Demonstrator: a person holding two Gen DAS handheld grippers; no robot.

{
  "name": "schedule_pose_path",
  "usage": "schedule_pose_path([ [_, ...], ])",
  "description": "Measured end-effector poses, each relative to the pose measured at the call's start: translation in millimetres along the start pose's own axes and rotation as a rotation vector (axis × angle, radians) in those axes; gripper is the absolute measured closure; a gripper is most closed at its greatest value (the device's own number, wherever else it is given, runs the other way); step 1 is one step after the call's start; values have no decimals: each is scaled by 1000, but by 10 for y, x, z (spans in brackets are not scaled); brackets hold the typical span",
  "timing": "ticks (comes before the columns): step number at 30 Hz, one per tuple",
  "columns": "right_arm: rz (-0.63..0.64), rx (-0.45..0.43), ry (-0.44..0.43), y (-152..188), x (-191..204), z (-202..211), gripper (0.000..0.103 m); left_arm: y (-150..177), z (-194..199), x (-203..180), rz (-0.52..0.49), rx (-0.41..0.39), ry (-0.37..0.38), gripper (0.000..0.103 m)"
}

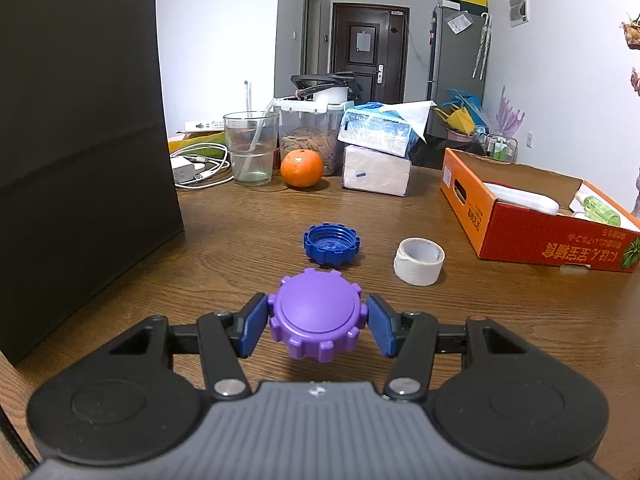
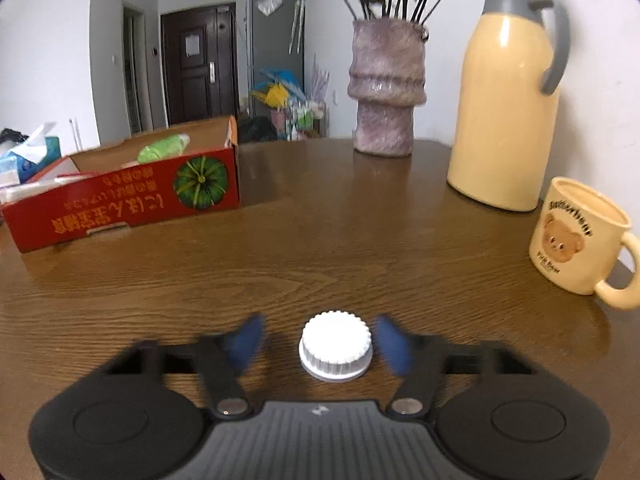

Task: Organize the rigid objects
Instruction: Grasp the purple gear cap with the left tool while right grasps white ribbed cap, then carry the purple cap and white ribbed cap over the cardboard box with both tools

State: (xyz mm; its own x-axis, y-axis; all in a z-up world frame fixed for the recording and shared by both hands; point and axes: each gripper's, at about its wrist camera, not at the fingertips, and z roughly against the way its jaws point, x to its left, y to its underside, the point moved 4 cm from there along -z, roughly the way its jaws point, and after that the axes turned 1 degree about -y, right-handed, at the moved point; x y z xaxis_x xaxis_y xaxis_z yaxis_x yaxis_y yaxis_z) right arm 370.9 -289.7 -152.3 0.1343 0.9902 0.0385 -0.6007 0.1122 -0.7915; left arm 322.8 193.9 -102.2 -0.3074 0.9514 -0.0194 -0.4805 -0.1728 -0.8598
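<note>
Right gripper point(image 2: 320, 342) straddles the white cap point(image 2: 335, 346) standing on the table point(image 2: 320, 240), its blurred pads seemingly just clear of the cap's ribbed sides, while the left gripper point(image 1: 317, 326) clamps the purple cap point(image 1: 317, 320).

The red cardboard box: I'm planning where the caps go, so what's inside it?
The red cardboard box holds a white container and a green bottle; its near wall hides the floor.
</note>
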Motion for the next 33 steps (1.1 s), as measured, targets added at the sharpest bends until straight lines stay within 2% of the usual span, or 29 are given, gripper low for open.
schedule_pose_path([
  [4,-11,-25,-10,4,-10,39,68,-4,0,-1,1,-5,4,48],
  [14,-13,-152,-20,4,27,283,68,-38,68,81,35,-32,-4,48],
  [22,4,-189,-54,35,119,416,68,-50,125,129,63,-45,-16,48],
  [33,30,-220,-144,75,394,577,68,40,298,-239,37,-51,40,48],
])
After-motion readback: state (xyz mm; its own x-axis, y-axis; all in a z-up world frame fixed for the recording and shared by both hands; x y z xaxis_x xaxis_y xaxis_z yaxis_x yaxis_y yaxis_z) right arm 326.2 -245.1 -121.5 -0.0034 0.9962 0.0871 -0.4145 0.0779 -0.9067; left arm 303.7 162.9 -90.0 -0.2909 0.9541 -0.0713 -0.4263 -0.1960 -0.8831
